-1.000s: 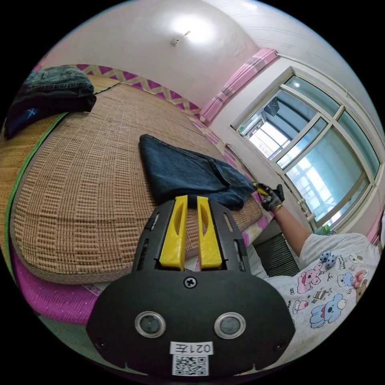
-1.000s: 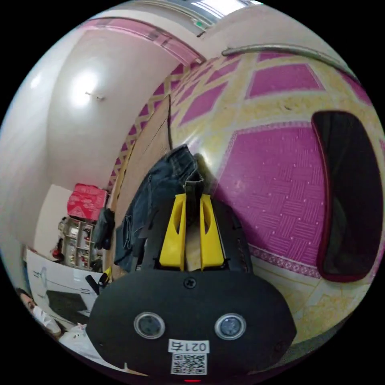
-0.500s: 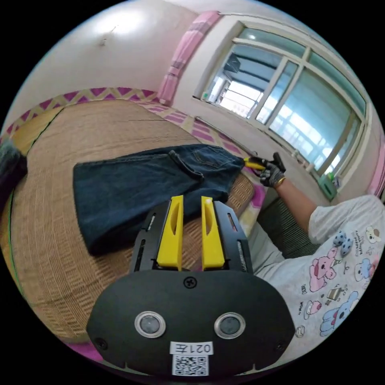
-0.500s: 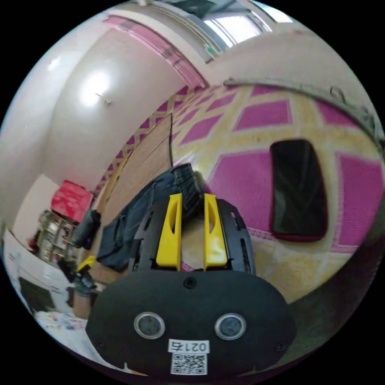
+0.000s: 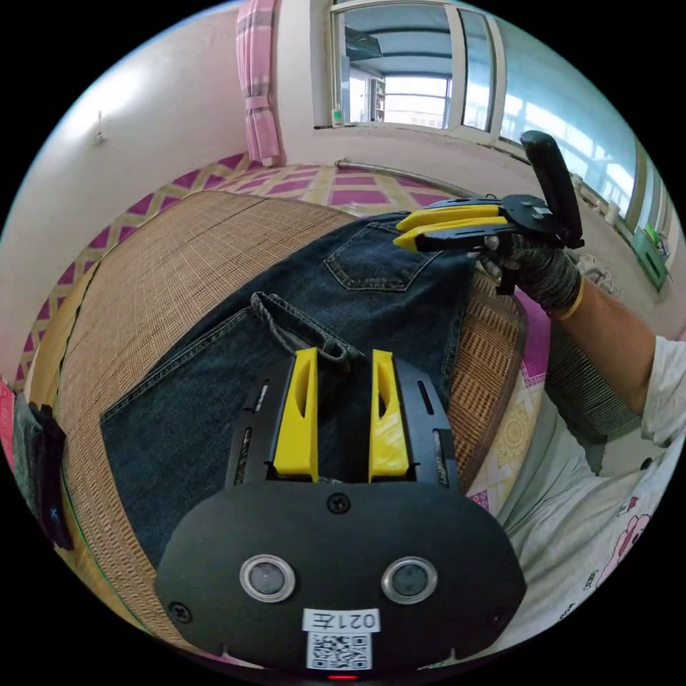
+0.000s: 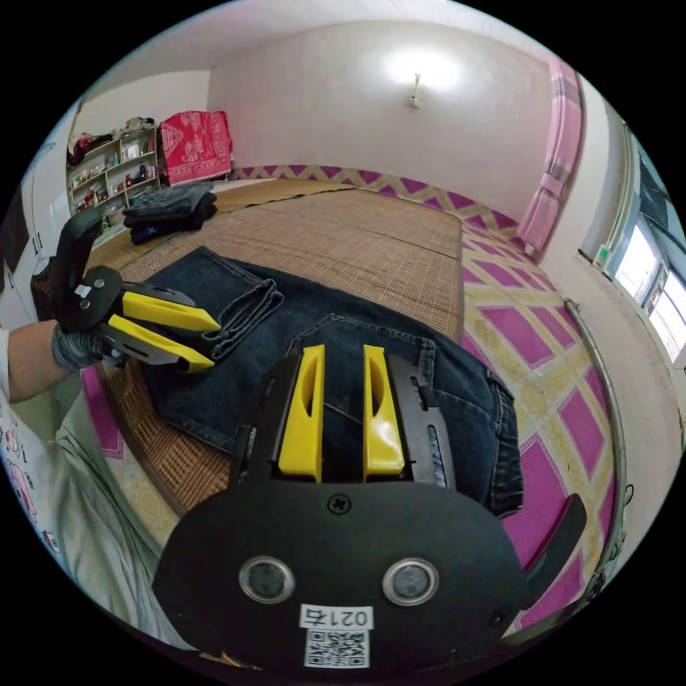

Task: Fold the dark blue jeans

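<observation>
**Jeans folded once, both grippers free above them, next fold to set up**

The dark blue jeans (image 5: 300, 321) lie on the woven mat (image 5: 164, 257), already doubled: the hem ends (image 6: 246, 307) rest on top near the middle, and the waist with its back pocket (image 5: 375, 261) hangs toward the mat's edge onto the pink-and-yellow floor covering (image 6: 543, 336).

Left gripper (image 5: 345, 357): jaws apart with a clear gap, nothing between them, hovering over the denim just by the hems. In the right gripper view the same tool (image 6: 204, 343) has its tips spread over the leg end, empty. Right gripper (image 6: 341, 354): jaws parted, nothing held, above the seat area. From the left gripper view it (image 5: 404, 232) sits over the waist edge; the jaws look close together from that angle, but there is no cloth in them.

Judgement on the step: looks like regrasp for the second fold. To do it well:
- pinch both layers together at the edge, not just the top one, or the stack slides apart
- take the two corners of the same end, level with each other
- lift low, carry straight over, line the edges up
- pull the overhanging waist back onto the mat first, or the fold goes skewed

A separate stack of dark clothes (image 6: 168, 211) sits well apart at the far side of the mat.
</observation>
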Demonstrator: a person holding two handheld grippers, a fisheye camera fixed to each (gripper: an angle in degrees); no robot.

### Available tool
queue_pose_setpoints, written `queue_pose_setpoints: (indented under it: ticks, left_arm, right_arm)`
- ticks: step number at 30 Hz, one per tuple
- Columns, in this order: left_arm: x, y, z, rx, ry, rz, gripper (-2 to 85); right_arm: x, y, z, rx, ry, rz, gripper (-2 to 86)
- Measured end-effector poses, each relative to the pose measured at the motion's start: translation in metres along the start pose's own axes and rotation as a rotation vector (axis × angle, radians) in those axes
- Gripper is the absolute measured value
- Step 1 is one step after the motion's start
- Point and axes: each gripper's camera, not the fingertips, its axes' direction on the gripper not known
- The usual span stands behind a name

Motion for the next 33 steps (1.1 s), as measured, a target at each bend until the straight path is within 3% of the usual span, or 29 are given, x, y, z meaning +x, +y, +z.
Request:
queue_pose_setpoints:
  ticks: [6,11,13,17,23,25,27,33]
  left_arm:
    - [0.008,-0.006,0.001,-0.020,-0.146,0.038,8.6]
    - [-0.021,-0.001,-0.020,0.047,-0.040,-0.054,4.3]
    - [-0.055,0.013,-0.054,0.189,0.053,-0.181,3.8]
    - [-0.118,0.049,-0.134,0.364,0.045,-0.295,3.4]
    - [-0.239,0.163,-0.272,0.471,-0.221,-0.500,2.5]
    - [-0.284,0.226,-0.302,0.455,-0.326,-0.658,2.2]
    - [-0.316,0.274,-0.312,0.437,-0.393,-0.777,1.9]
    - [-0.394,0.377,-0.286,0.286,-0.375,-1.065,-0.7]
  right_arm:
    - [0.009,-0.007,0.023,-0.098,-0.052,0.062,8.3]
    - [0.017,-0.013,0.031,-0.143,-0.082,0.112,7.8]
    - [0.017,-0.014,0.031,-0.142,-0.084,0.117,7.7]
    - [0.018,-0.017,0.032,-0.146,-0.088,0.124,7.4]
    - [0.027,-0.020,0.031,-0.141,-0.121,0.172,6.2]
    - [0.030,-0.021,0.031,-0.140,-0.130,0.194,5.9]
    - [0.032,-0.022,0.031,-0.139,-0.139,0.211,5.7]
    - [0.033,-0.027,0.031,-0.148,-0.143,0.226,5.5]
